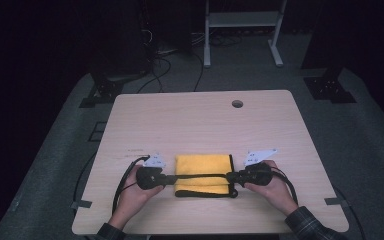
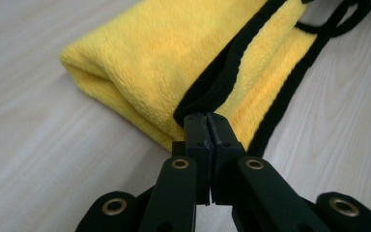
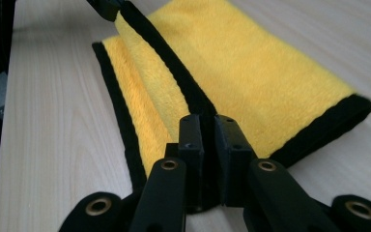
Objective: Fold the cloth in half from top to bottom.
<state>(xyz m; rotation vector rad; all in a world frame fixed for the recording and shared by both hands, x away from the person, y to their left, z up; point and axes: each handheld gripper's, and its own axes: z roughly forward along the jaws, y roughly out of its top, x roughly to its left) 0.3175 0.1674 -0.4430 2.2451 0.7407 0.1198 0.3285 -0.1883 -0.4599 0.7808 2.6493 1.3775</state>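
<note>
- A yellow cloth [image 1: 202,167] with a black hem lies folded on the near half of the table [image 1: 200,117], between the person's two hands.
- In the high view its upper layer is being held along the black edge, which runs as a taut dark line from one gripper to the other, just above the cloth's near part.
- The left gripper [image 1: 174,178] sits at the cloth's left end; in the left gripper view [image 2: 206,123] its two jaws are pressed together on the black hem, right where the hem meets the yellow pile.
- The folded, rounded side of the cloth lies to the left of those jaws in that view, and a loop of black hem curls at the far end.
- The right gripper [image 1: 229,176] sits at the cloth's right end; in the right gripper view [image 3: 207,123] its jaws are clamped on the same black hem, with a lower yellow layer to their left and the broad top layer to their right.
- The left hand [image 1: 135,192] and the right hand [image 1: 272,187] each wrap a gripper body, low over the tabletop.
- A round hole [image 1: 237,104] sits near the table's far edge, well apart from the cloth.
</note>
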